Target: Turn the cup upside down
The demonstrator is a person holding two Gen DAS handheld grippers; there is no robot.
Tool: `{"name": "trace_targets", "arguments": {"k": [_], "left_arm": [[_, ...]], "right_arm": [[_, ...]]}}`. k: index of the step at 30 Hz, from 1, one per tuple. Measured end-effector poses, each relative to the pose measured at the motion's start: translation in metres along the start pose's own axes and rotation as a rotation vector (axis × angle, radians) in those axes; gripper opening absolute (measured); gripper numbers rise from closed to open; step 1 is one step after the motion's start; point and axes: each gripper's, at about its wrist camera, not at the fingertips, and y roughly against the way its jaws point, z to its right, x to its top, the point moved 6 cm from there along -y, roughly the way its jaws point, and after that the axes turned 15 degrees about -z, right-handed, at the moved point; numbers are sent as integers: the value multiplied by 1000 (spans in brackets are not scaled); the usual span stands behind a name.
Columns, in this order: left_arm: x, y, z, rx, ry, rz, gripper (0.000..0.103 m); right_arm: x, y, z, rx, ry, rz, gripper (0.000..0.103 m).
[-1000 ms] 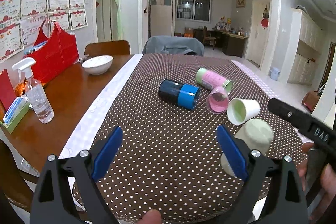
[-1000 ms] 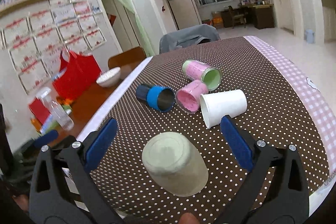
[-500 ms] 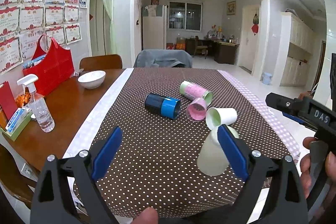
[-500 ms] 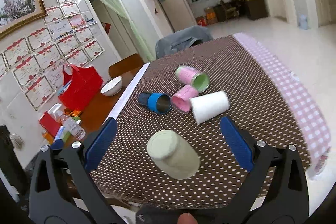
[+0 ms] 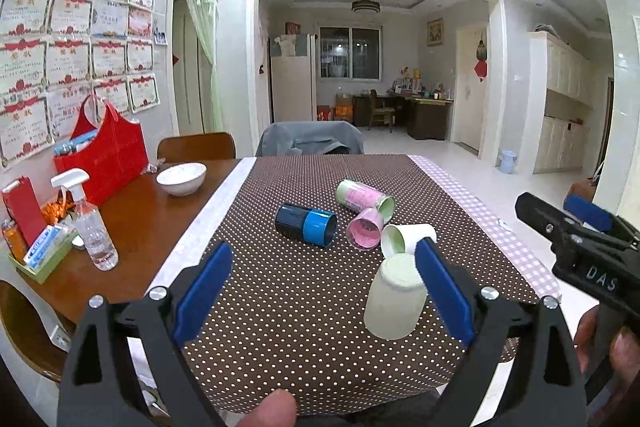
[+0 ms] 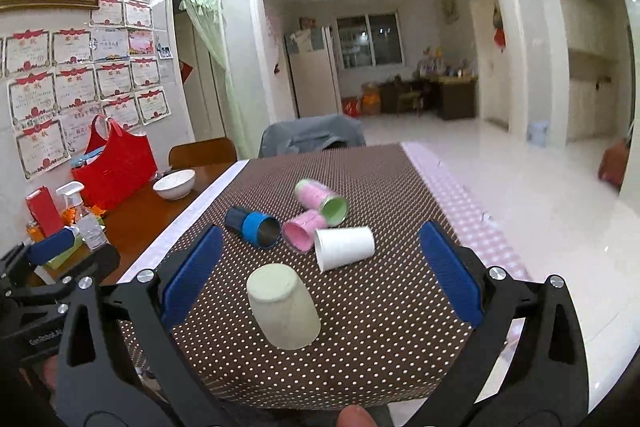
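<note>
A pale green cup (image 5: 394,297) (image 6: 283,311) stands upside down on the dotted brown tablecloth near the front edge. Behind it lie a white cup (image 5: 406,238) (image 6: 345,247), a pink cup (image 5: 365,234) (image 6: 305,230), a pink-and-green can (image 5: 365,195) (image 6: 322,199) and a blue-and-black cup (image 5: 306,223) (image 6: 253,222), all on their sides. My left gripper (image 5: 322,293) is open and empty, held back above the table's front edge. My right gripper (image 6: 318,273) is open and empty, with the green cup below and between its fingers, apart from them.
On the bare wood at the left are a white bowl (image 5: 181,178), a spray bottle (image 5: 90,227), a red bag (image 5: 107,155) and a small tray of items (image 5: 38,255). Chairs stand at the far end of the table. The tablecloth's right edge borders open floor.
Both grippers have pulled back and up from the table, so the cups look smaller and farther. The green cup stays upside down where it was; the other cups have not moved.
</note>
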Motion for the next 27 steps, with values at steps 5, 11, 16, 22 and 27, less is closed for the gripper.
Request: {"name": "trace_targets", "arguments": {"k": [5, 11, 16, 22, 27], "left_arm": [[4, 17, -1, 16, 7, 42, 91], [6, 26, -3, 46, 23, 62, 91], [6, 26, -3, 60, 32, 66, 91], [6, 27, -4, 61, 34, 67, 91], [5, 28, -3, 64, 35, 66, 91]], "right_arm": [[0, 13, -10, -31, 39, 41, 97], [-2, 13, -19, -28, 64, 37, 97], [-3, 12, -21, -27, 67, 34, 97], [-3, 11, -21, -33, 64, 31, 97], [-2, 10, -21, -31, 64, 29, 97]]}}
